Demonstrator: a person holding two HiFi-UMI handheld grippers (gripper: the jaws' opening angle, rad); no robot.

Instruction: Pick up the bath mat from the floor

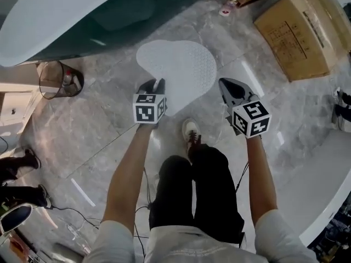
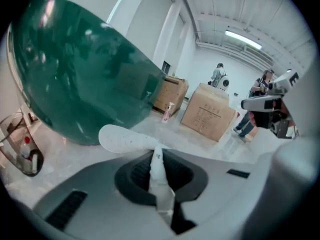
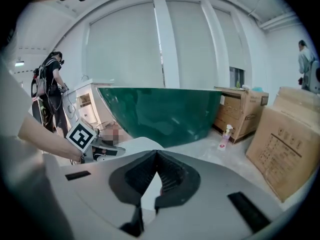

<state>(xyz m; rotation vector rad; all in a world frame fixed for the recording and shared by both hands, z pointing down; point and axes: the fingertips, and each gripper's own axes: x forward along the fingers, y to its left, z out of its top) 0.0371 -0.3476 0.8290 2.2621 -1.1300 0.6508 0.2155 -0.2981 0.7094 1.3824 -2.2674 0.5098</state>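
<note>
The white bath mat [image 1: 181,64] hangs above the grey marble floor, and my left gripper [image 1: 157,85] is shut on its near edge. In the left gripper view the mat's edge [image 2: 159,176] is pinched between the jaws, and the rest of the mat [image 2: 125,139] spreads out to the upper left. My right gripper [image 1: 229,86] is just off the mat's right edge. Its jaws [image 3: 156,154] meet at the tips with nothing in them. Behind them part of the mat [image 3: 132,146] shows.
A green bathtub [image 1: 82,15] stands at the far left with a wire bin [image 1: 57,80] beside it. Cardboard boxes [image 1: 301,32] and a spray bottle [image 1: 230,4] sit at the far right. My shoe [image 1: 191,131] is below the mat. Cables [image 1: 82,215] lie near left.
</note>
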